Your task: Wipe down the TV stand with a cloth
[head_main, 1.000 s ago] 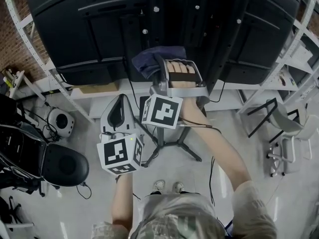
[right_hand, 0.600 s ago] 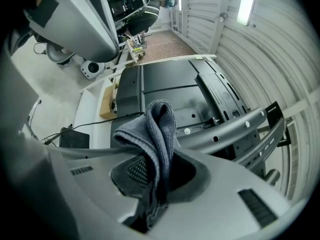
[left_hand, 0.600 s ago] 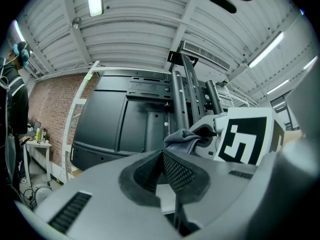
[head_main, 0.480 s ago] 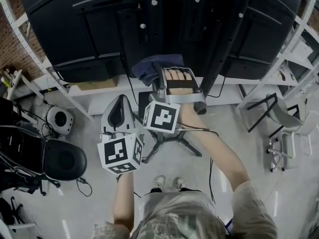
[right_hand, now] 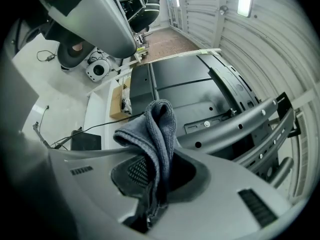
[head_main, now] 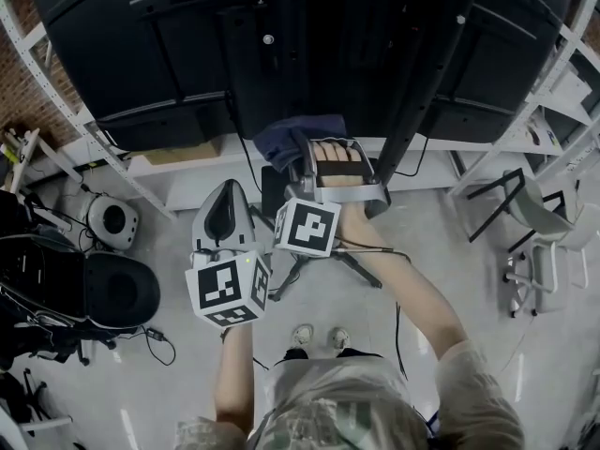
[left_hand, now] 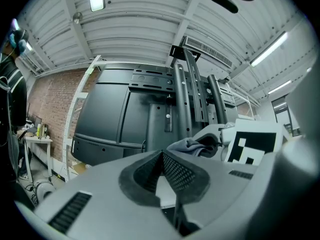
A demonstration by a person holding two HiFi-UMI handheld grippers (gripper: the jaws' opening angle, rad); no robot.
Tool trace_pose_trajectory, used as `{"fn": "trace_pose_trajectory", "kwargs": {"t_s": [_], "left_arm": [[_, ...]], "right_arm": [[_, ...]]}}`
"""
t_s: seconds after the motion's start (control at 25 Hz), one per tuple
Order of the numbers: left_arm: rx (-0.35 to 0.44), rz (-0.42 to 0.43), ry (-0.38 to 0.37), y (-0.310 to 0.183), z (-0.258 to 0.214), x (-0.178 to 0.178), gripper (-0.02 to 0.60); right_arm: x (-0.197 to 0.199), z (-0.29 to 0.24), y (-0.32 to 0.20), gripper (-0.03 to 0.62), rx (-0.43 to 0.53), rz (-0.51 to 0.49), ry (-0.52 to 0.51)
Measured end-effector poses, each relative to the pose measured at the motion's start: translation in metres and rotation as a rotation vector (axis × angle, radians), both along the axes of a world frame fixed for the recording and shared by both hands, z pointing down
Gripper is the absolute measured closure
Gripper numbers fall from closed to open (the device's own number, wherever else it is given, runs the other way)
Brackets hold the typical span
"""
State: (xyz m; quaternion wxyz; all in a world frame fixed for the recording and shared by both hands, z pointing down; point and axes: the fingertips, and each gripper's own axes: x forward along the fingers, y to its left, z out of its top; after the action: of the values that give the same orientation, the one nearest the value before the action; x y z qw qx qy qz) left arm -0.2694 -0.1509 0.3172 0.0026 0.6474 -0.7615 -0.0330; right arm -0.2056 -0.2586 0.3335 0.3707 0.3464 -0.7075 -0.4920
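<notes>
My right gripper (right_hand: 152,176) had its jaws closed on a grey-blue cloth (right_hand: 157,129). The cloth was pinched low down between the pads. Its folded free end rose past the jaw tips and drooped a little to the gripper's left.

Just beyond the cloth, ahead of the jaws, were the black back panels of a television (right_hand: 175,84). The perforated black bars of the TV stand (right_hand: 240,124) lay ahead and to the right. I could not tell whether the cloth was touching the stand.

In the head view the cloth (head_main: 286,139) bunched out ahead of my right gripper (head_main: 302,153). It sat at the lower edge of the television, close beside the stand's dark upright (head_main: 412,92). My right hand (head_main: 337,153) was wrapped around the grip behind the jaws.

My left gripper (left_hand: 162,171) had its jaws pressed together with nothing between them. It pointed toward the television's back, and the stand's uprights (left_hand: 182,104) were ahead of it and well apart from its tips. The cloth (left_hand: 195,145) showed ahead and to its right, next to the marker cube of the other gripper.

From above, my left gripper (head_main: 223,195) was to the left of the right one and drawn further back from the stand. A black office chair (head_main: 112,298) stood on the floor well off to its left.
</notes>
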Motion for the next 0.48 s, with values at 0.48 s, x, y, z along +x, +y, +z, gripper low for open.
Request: {"fn": "trace_pose_trajectory", "kwargs": {"t_s": [0.48], "left_arm": [[-0.053,0.004,0.027,-0.002,0.030,0.000,0.566]], "right_arm": [[-0.001,0.051,0.005,0.536,-0.070,-0.012,0.029]]}}
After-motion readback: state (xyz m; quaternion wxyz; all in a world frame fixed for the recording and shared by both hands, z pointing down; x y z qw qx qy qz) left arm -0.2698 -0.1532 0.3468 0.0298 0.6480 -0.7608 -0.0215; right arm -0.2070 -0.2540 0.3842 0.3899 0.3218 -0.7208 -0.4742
